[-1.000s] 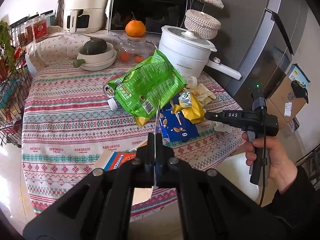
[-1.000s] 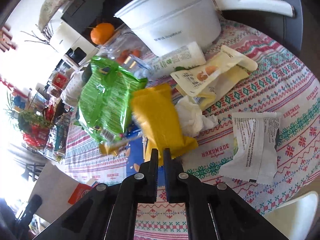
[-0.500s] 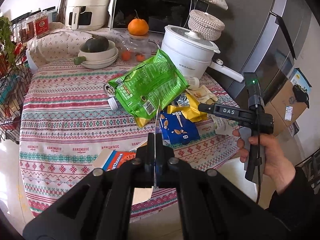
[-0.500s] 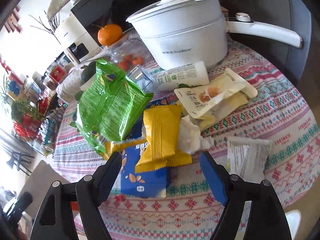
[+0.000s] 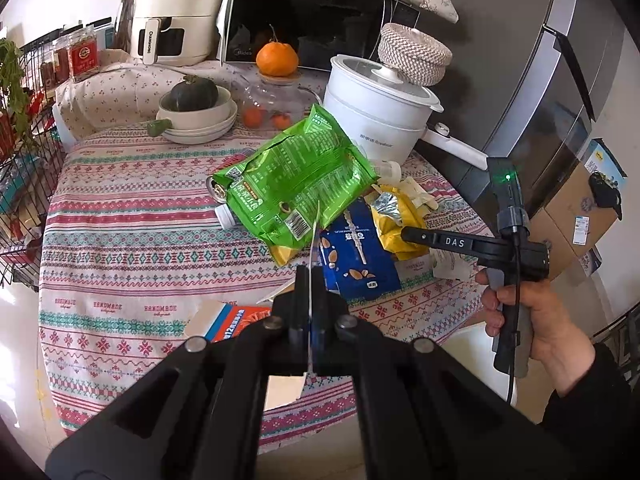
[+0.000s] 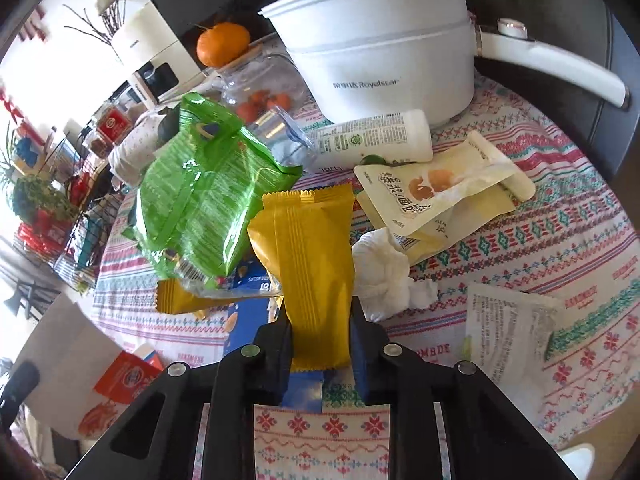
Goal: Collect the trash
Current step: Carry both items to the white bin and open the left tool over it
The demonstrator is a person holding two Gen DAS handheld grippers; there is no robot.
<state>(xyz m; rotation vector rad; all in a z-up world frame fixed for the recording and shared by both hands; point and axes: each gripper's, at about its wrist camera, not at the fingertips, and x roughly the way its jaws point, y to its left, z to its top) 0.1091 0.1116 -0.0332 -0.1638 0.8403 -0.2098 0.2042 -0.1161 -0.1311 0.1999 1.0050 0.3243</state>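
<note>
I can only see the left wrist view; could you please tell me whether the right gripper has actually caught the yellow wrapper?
Observer: Yes. The right gripper's jaws have just been closing, and the yellow wrapper stands between them, pads against its sides.
Operator: Is anything lying close beside it?
Observer: A crumpled white tissue sits just right of the wrapper.
Operator: And what sheet is my left gripper pinching?
Observer: A white paper bag with an orange print.
</note>
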